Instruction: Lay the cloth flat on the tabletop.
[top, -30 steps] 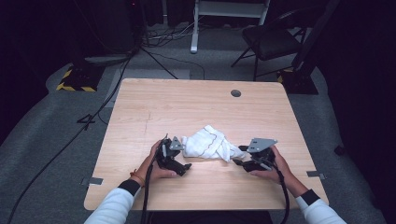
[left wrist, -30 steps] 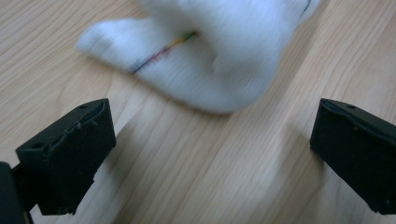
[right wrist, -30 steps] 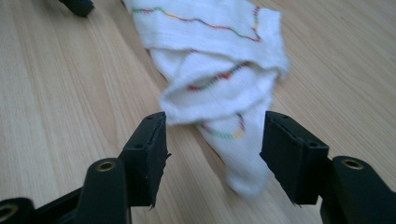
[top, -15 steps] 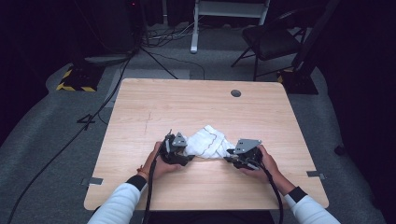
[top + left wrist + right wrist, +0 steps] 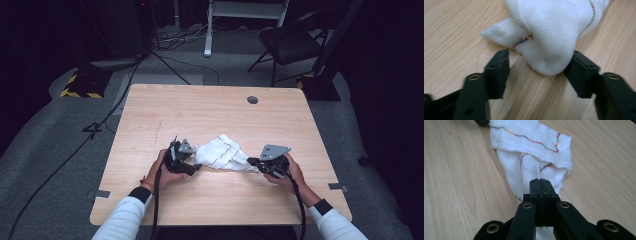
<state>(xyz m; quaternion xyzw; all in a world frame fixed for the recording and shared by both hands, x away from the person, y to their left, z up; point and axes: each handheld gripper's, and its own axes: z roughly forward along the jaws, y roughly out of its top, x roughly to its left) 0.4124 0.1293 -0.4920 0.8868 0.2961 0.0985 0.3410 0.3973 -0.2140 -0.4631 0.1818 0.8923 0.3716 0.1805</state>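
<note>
A crumpled white cloth with a multicoloured stitched hem lies on the near middle of the wooden table. My left gripper is at the cloth's left end. In the left gripper view the gripper is open around a rounded fold of the cloth, which touches the right-hand jaw. My right gripper is at the cloth's right end. In the right gripper view the gripper is shut on the near edge of the cloth, which spreads away from it across the wood.
A round cable hole sits in the far right part of the tabletop. Beyond the table are a black chair, a white stand leg and cables on the grey floor. The person's white sleeves come in from the near edge.
Both grippers have moved inward from either side and now meet the ends of the cloth. The right one has travelled farther, leftward. The cloth is drawn out slightly towards it.
</note>
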